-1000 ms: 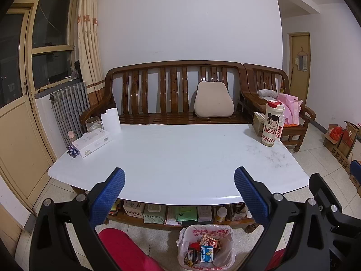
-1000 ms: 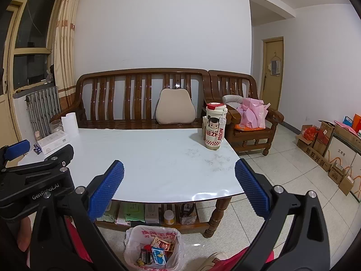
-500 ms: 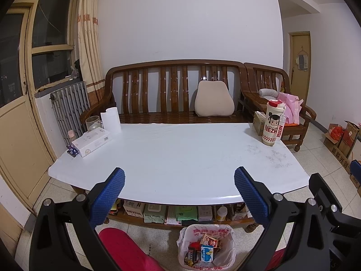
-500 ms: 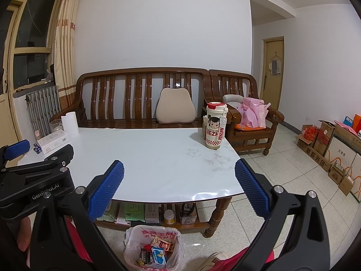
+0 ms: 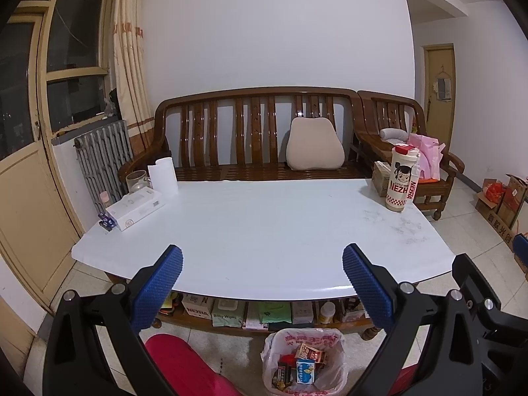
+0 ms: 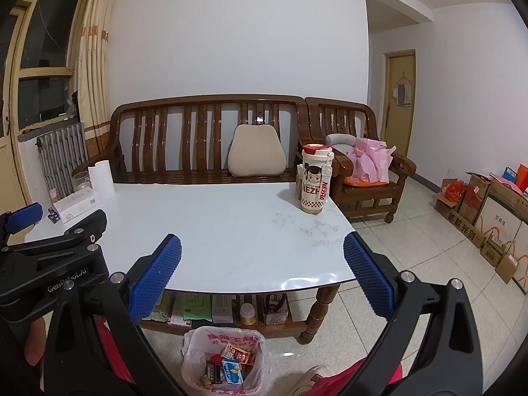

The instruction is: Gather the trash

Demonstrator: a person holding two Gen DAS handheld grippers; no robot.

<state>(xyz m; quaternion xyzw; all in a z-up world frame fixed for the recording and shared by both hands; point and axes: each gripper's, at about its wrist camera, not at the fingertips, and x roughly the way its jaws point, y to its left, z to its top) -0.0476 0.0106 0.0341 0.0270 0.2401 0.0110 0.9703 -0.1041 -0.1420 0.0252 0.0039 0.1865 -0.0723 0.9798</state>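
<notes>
Both grippers, left gripper (image 5: pixel 262 283) and right gripper (image 6: pixel 262 275), are hovering wide open and holding nothing above the table (image 5: pixel 264 224), while the collected trash is sitting in the bin bag (image 5: pixel 303 363) on the floor, directly below and between them.

Almost no change was recorded. The white table (image 5: pixel 264 224) and wooden bench (image 5: pixel 257 132) were shifted very slightly in the left wrist view. Nothing else was displaced.
</notes>
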